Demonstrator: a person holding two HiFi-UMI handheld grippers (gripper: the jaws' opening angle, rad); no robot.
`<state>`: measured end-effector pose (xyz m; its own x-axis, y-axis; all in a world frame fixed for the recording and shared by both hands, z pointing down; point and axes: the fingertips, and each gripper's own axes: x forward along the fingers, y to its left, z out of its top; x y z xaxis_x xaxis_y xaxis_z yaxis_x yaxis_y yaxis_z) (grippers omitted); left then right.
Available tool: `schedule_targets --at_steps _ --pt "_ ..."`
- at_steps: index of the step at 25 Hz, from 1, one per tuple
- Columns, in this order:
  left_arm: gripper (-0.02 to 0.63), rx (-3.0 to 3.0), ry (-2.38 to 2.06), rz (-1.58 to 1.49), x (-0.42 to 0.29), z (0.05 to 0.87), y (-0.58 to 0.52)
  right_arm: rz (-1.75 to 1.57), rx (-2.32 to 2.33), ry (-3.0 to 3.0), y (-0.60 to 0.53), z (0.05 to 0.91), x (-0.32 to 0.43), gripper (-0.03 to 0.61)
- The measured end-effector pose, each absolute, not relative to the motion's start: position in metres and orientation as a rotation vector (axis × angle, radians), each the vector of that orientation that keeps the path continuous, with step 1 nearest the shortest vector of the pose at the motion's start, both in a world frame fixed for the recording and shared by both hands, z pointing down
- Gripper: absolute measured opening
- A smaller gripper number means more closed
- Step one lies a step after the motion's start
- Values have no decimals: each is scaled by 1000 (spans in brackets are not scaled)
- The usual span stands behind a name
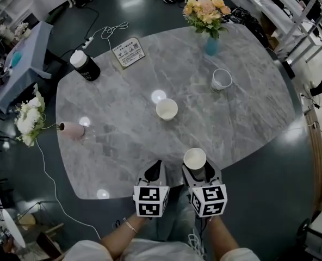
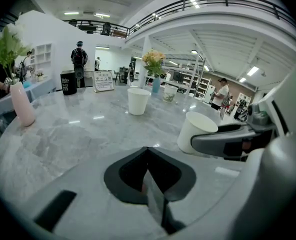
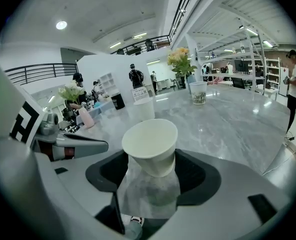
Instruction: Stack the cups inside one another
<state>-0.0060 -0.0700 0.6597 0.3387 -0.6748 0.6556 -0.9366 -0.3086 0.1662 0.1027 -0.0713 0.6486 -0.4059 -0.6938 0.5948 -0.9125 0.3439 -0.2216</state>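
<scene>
A plain white paper cup point(image 1: 194, 159) point(image 3: 151, 146) point(image 2: 195, 131) stands upright near the front edge of the grey marble table point(image 1: 123, 145). My right gripper point(image 1: 198, 170) point(image 3: 150, 156) is open, its jaws standing on either side of the cup's lower part with a thin gap on each side. Just left of it, my left gripper point(image 1: 156, 166) point(image 2: 148, 151) is shut and holds nothing. A second white cup point(image 1: 167, 109) point(image 2: 138, 101) point(image 3: 142, 109) stands at the table's middle. A patterned cup point(image 1: 221, 79) point(image 2: 169, 93) point(image 3: 198, 92) stands farther back on the right.
A blue vase of flowers point(image 1: 210, 43) stands at the back. A black bottle with a white lid point(image 1: 85, 65) and a sign card point(image 1: 129, 51) are at the back left. A pink vase point(image 1: 72, 130) holding white flowers sits at the left edge. People stand beyond the table.
</scene>
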Motion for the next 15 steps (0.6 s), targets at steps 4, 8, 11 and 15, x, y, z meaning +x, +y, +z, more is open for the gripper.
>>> schedule_targets --at_steps 4,8,11,15 --pt "-3 2078 -1410 661 -11 660 -70 745 1431 -2209 -76 649 102 245" --pt "-3 2073 -1414 664 -16 660 -70 742 1465 -2198 -79 648 104 245" --pt "-3 2076 -1413 672 -17 661 -71 743 1479 -2201 -82 648 106 245" --pt "-3 2088 -1416 666 -16 660 -77 741 1499 -2197 -85 645 109 245"
